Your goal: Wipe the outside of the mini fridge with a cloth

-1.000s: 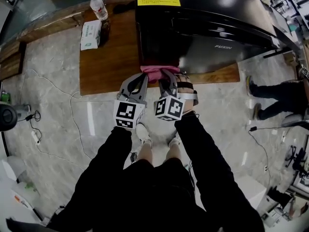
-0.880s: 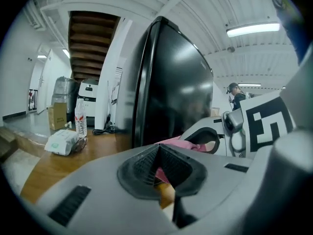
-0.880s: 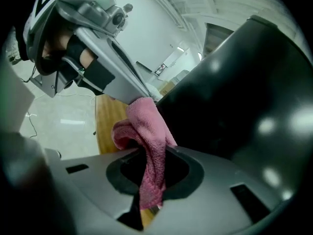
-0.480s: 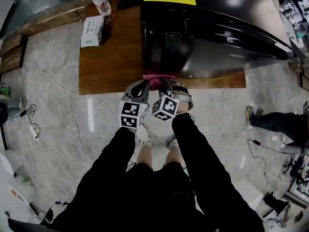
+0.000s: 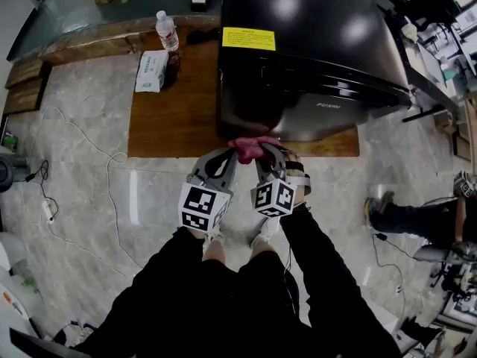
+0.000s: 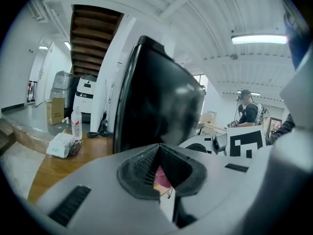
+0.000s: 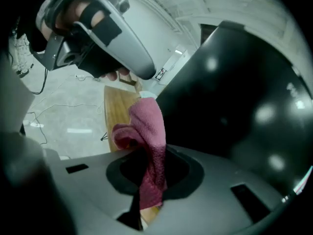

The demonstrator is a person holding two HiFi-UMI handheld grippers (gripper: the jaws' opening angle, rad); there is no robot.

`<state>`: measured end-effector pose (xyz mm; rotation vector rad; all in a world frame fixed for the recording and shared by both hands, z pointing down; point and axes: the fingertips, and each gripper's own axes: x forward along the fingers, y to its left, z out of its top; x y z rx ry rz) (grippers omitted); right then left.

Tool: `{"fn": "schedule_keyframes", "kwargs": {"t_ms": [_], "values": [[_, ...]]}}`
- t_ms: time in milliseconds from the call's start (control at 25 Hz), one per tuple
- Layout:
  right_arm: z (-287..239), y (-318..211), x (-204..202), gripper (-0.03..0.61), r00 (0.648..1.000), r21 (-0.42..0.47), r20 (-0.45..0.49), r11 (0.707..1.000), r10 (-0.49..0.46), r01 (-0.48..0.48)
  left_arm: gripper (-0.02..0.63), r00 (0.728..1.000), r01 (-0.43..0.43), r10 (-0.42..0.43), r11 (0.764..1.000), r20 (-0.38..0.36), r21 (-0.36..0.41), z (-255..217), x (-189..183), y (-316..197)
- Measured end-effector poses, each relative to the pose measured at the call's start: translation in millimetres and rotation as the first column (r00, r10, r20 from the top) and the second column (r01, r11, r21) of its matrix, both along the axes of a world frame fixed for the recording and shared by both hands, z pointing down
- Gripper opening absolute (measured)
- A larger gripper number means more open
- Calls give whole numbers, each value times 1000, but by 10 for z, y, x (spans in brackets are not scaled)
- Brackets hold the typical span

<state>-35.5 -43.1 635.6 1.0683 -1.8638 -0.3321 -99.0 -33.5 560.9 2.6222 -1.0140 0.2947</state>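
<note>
Mini fridge: big black glossy box, standing on a low wooden platform on the stone floor. Yellow label on top near the back edge. Prob. heavy and rigid, so it shouldn't shift under wiping pressure. The gloss will likely show smears and scratch if hard jaw tips touch it, so only fabric should meet it.

Left gripper and right gripper sit side by side, tips together at the fridge's near lower corner, just above the platform edge.

- Right: jaws clamped on the cloth. A pink fold runs down thru the pads and a bunched wad stands up beyond them, just beside the black face. Can't tell if it's actually touching.
- Left: jaws all but closed, w/ a sliver of pink pinched low betw. the pads. In the right gripper view its tip meets the cloth's top end, so both seem to hold the same piece.

Cloth looks soft, light and limp. It'll sag and bunch, not slide. Best grip, I'd judge, is mid-wad, w/ a good pad left proud of the jaws to press flat on the panel.

Off to the left on the platform, well apart from the work: tissue pack and a water bottle, near each other.
</note>
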Motion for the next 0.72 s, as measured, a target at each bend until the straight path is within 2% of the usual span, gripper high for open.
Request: {"fn": "schedule_keyframes", "kwargs": {"t_ms": [160,280,360,520,640,720], "values": [[-929,231,482,63,998,150,46,987,52,-59,6,999,-18,19,999,-25,47,-656,405,188],[-1614,369,898,64,996,264,62,961,67,-81,6,997,-33,39,994,-62,102,-1157,806,316],[-2070,428,1209,64,996,354,59,931,74,-90,6,994,-32,47,989,-99,144,-1488,1094,368],[-2849,478,1726,66,995,527,40,844,89,-97,6,988,-2,40,970,-149,244,-2035,1554,435],[-3122,419,1972,67,995,612,-2,787,104,-82,6,985,33,21,952,-170,304,-2284,1791,451],[-3112,324,2079,67,993,632,-21,772,113,-75,6,985,45,12,946,-172,321,-2334,1919,445]]}}
